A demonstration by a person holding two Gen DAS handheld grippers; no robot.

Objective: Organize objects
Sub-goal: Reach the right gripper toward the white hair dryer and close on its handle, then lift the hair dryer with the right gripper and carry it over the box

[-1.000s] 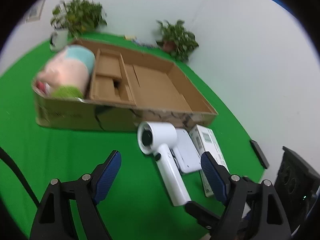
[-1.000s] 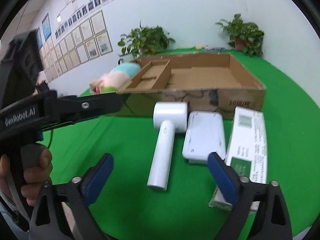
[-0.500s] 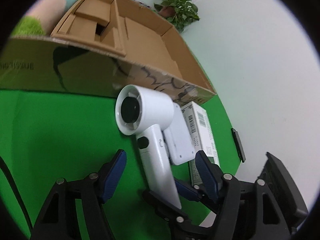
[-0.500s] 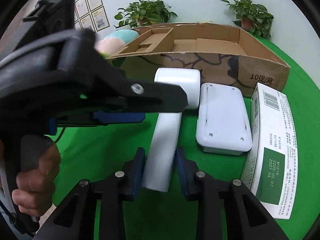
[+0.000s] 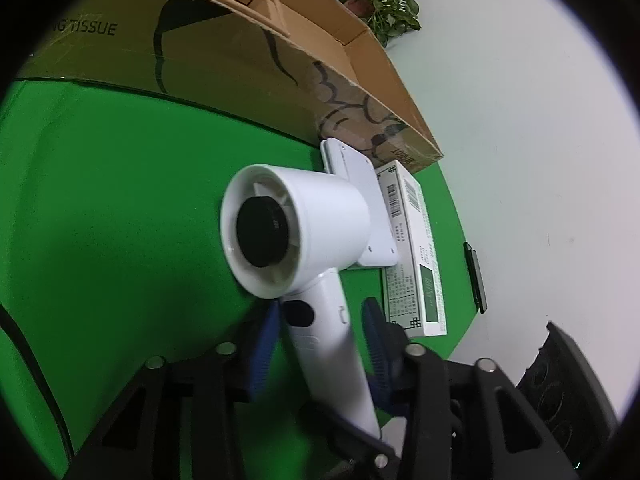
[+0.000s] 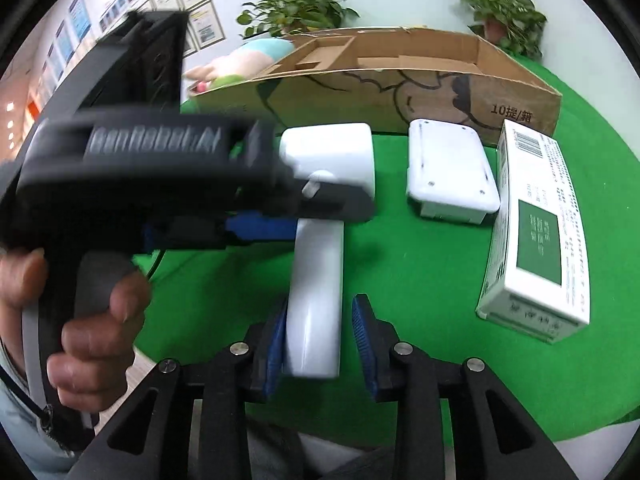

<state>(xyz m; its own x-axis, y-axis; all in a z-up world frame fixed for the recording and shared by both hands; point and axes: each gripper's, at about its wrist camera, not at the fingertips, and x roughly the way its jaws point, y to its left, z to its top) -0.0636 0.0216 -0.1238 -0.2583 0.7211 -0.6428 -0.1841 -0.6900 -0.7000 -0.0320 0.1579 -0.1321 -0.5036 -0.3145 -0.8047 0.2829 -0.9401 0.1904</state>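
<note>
- the white hair dryer (image 5: pixel 304 236) is gripped on its upper handle by the left gripper (image 5: pixel 320 344), pads closed on it.
- the right gripper (image 6: pixel 320 344) brackets the handle end; only its left pad touches (the right one stands off).
- the cardboard box (image 6: pixel 400 92) is seen at 12 o'clock behind the dryer.

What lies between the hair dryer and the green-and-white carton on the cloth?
The right wrist view shows a flat white device between the hair dryer and the carton, in front of the cardboard box.
</note>
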